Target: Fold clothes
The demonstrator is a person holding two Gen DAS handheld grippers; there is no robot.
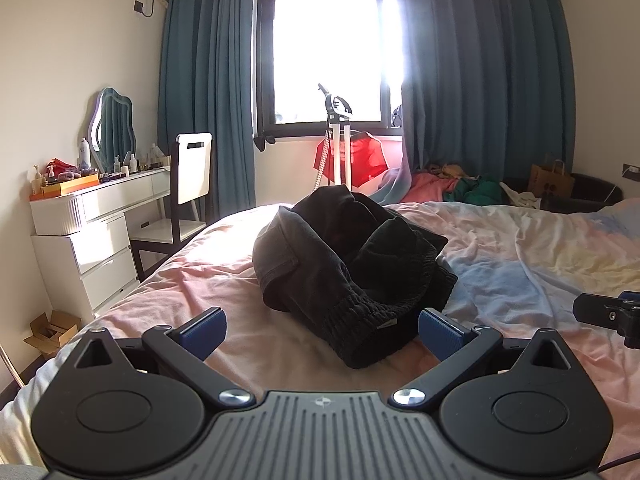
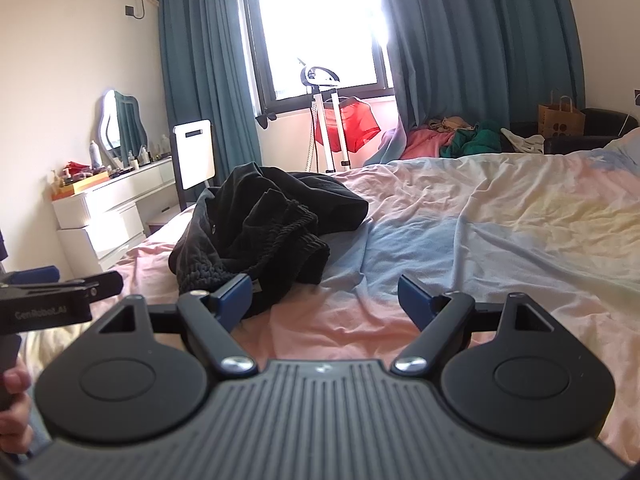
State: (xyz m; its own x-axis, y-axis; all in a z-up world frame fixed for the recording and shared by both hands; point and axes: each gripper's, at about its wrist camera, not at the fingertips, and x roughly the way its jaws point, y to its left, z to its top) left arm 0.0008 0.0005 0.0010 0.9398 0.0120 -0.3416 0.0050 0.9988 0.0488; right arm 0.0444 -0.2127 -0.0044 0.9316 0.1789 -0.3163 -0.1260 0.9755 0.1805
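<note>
A crumpled black garment [image 1: 344, 264] with a ribbed waistband lies in a heap on the bed [image 1: 520, 248]. My left gripper [image 1: 322, 330] stands open just short of it, the near ribbed edge lying between its blue pads without touching them. In the right wrist view the same garment [image 2: 260, 232] lies ahead and to the left. My right gripper [image 2: 326, 298] is open over bare sheet, its left pad [image 2: 236, 296] beside the garment's near edge. Part of the right gripper's body shows at the left wrist view's right edge.
The bed's sheet is pastel pink, blue and yellow, and wrinkled. A white dresser [image 1: 92, 232] and chair [image 1: 188, 204] stand left of the bed. Beyond it are a garment steamer stand [image 1: 338, 140], red clothing, a clothes pile [image 1: 452, 184] and blue curtains. A hand [image 2: 14, 408] holds the left gripper's handle.
</note>
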